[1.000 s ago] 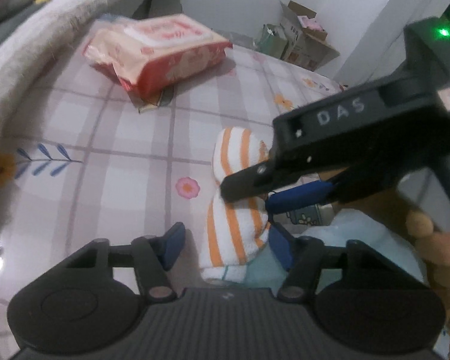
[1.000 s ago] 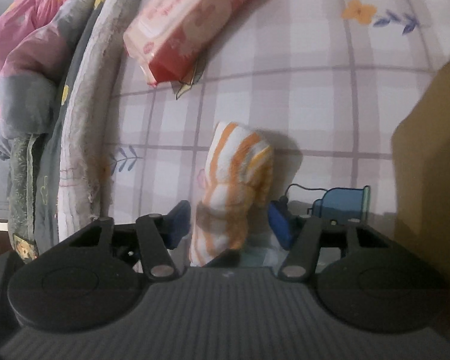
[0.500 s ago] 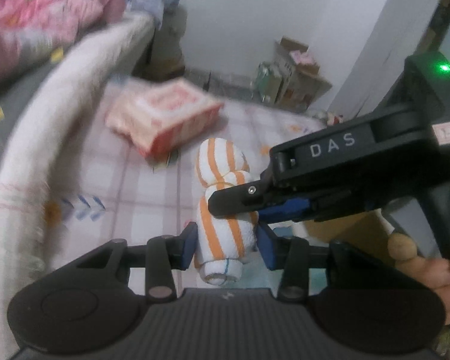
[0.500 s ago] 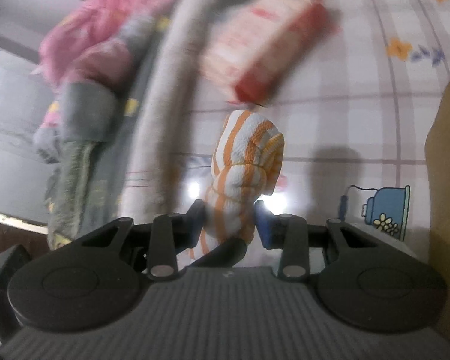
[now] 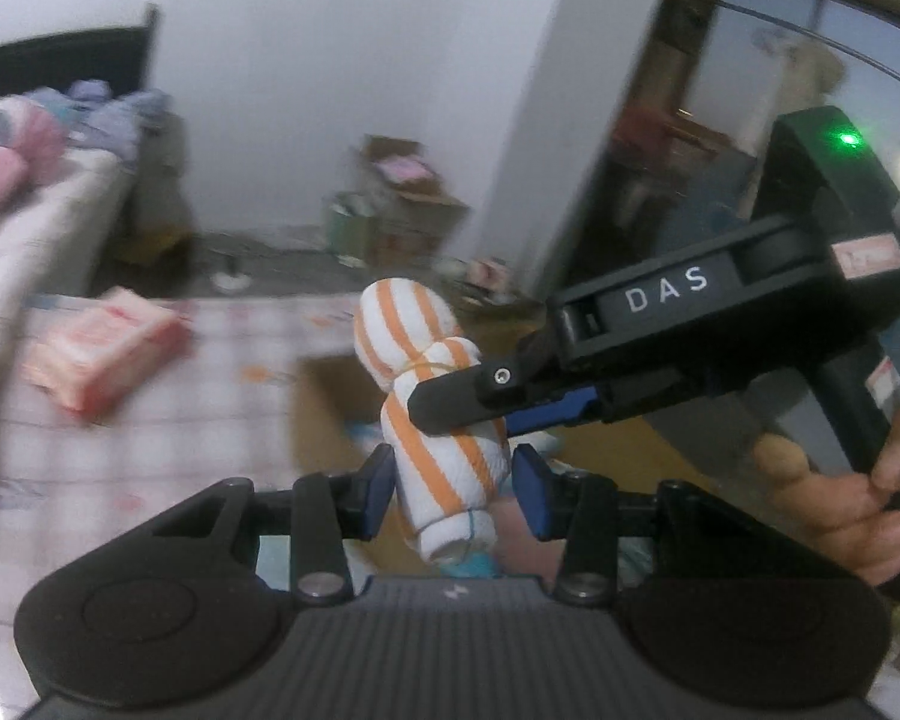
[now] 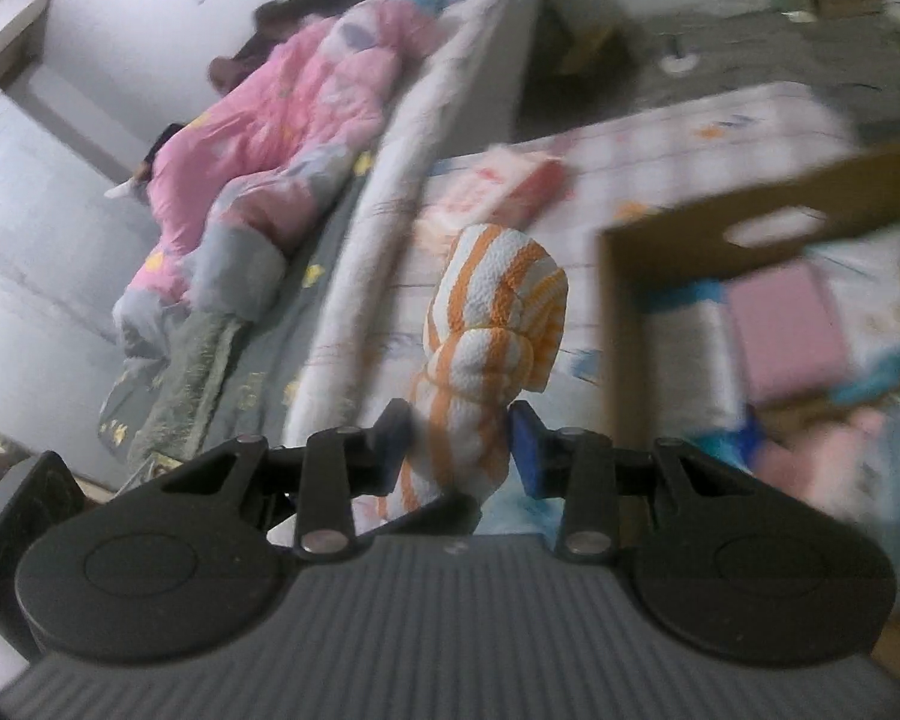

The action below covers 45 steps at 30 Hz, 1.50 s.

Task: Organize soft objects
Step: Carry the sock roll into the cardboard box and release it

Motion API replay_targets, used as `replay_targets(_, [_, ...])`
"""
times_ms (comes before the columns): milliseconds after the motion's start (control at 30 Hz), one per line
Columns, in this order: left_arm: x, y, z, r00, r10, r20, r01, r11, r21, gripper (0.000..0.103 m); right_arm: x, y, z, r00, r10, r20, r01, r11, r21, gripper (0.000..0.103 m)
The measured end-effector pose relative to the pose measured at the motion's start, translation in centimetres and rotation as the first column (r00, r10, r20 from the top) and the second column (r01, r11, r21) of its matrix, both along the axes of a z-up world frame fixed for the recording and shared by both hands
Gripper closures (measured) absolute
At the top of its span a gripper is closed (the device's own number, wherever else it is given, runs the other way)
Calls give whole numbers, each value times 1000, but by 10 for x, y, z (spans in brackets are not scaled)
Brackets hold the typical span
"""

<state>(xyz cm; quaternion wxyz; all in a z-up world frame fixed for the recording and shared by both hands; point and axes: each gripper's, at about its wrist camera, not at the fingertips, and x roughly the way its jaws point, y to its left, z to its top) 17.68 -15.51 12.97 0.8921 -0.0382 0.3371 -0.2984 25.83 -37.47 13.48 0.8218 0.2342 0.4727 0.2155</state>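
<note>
Both your left gripper (image 5: 447, 492) and right gripper (image 6: 457, 441) are clamped on the rolled towel (image 5: 432, 396); it's light and squashy, so hold near its middle.

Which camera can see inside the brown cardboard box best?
The right wrist view. The cardboard box sits open there, with a pink packet and other blurry soft things inside. In the left wrist view only a blurred brown side shows behind the striped towel roll, nothing inside.
</note>
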Motion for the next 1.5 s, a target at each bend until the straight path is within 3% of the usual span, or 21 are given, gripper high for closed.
replay_targets(267, [-26, -70, -45, 984, -140, -109, 140, 990, -10, 60, -55, -76, -49, 994, -49, -98, 45, 998, -50, 68])
replay_targets(533, [-25, -94, -92, 948, -217, -235, 220, 975, -14, 56, -62, -88, -100, 984, 37, -172, -60, 990, -127, 70])
replay_targets(733, [-42, -72, -89, 965, -192, -180, 203, 978, 43, 52, -58, -79, -112, 973, 164, -164, -192, 966, -171, 71])
replay_targets(933, [-49, -48, -82, 980, -140, -139, 152, 985, 77, 50, -54, -68, -127, 946, 242, -217, -289, 932, -221, 67])
replay_targets(1000, [-49, -43, -84, 982, -127, -137, 139, 987, 81, 49, -53, -72, -129, 947, 217, -236, -272, 934, -232, 62])
replay_targets(1267, [-53, -24, -86, 983, -95, -158, 105, 993, 54, 48, -41, -90, -125, 981, 79, -180, -116, 971, -210, 58])
replay_targets(1400, [-56, -13, -87, 984, -78, -159, 87, 995, 49, 44, -38, -82, -141, 971, 85, -224, -124, 978, -168, 58])
replay_targets(1500, [-61, -6, -87, 986, -65, -151, 75, 996, 57, 38, -45, -75, -139, 974, 70, -214, -114, 973, -203, 58])
